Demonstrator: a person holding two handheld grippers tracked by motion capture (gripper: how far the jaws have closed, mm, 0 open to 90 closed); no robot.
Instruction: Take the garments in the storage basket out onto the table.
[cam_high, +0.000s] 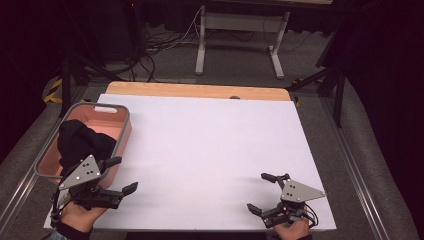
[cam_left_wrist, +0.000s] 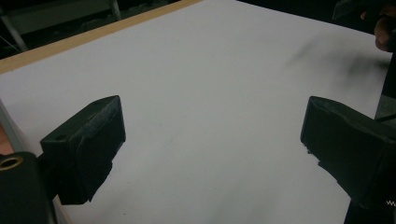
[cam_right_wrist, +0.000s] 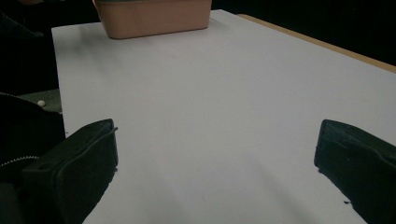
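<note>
Two hand-held grippers are seen, left (cam_high: 121, 175) and right (cam_high: 262, 192), both spread empty; one bin (cam_high: 122, 131) at 9 o'clock holds one black cloth (cam_high: 80, 142).

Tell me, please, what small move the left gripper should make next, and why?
Probably swing the left gripper left and up over the pink bin, toward the black cloth. Its jaws stand open with nothing between them, over the white table cover just right of the bin, and the cloth heaped inside is the nearest thing to grasp. The right gripper is also open, far off.
</note>
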